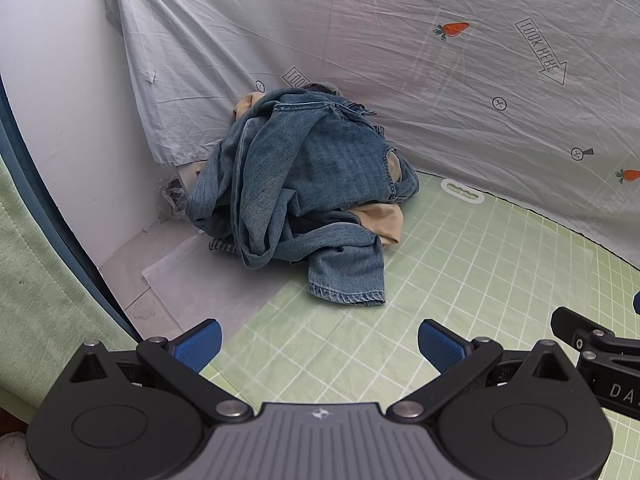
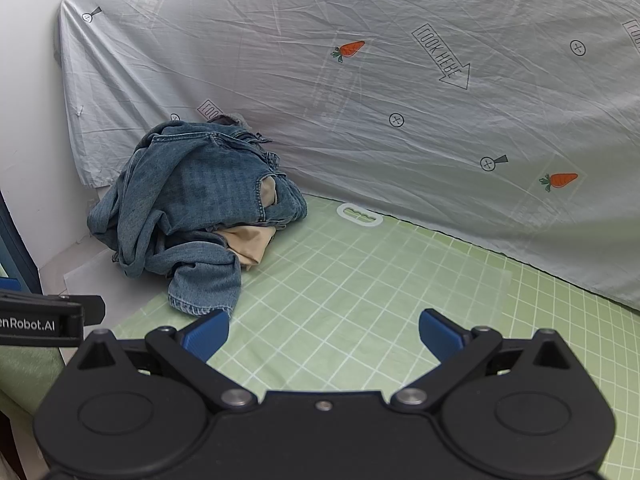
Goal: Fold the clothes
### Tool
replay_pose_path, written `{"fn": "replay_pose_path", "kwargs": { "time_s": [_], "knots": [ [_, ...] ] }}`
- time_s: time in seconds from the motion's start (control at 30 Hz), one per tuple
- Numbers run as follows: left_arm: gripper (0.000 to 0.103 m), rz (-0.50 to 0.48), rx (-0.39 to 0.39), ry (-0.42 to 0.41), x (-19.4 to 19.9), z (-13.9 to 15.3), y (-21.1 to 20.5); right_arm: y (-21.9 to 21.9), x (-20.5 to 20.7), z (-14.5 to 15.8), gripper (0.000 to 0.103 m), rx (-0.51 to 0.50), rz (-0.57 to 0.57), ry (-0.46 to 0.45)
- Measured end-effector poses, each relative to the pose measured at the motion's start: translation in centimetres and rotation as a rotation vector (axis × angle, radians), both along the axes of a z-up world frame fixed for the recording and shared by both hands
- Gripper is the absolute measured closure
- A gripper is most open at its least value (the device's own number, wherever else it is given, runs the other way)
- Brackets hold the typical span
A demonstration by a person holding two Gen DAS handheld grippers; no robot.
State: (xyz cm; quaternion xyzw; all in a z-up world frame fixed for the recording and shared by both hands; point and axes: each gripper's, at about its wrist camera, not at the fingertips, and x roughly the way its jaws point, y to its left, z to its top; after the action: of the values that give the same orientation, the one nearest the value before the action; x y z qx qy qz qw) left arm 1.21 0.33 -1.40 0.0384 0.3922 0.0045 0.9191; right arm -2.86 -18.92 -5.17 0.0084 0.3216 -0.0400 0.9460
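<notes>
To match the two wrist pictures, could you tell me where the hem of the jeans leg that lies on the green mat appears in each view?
Left wrist view: the hem lies just above centre, ahead of the open left gripper.
Right wrist view: the hem lies left of centre, by the left finger of the open right gripper.
Shared landmark: the white handle cut-out at the mat's far edge.

Crumpled blue jeans (image 1: 304,184) heaped over tan garment (image 1: 380,220).
</notes>
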Motion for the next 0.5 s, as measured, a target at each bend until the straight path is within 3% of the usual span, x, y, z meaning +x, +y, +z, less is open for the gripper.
{"fn": "replay_pose_path", "kwargs": {
  "time_s": [0.5],
  "knots": [
    [0.0,-0.008,-0.004,0.001,0.16,-0.41,0.1,-0.13,0.04,0.12,0.001,-0.003,-0.006,-0.002]
  ]
}}
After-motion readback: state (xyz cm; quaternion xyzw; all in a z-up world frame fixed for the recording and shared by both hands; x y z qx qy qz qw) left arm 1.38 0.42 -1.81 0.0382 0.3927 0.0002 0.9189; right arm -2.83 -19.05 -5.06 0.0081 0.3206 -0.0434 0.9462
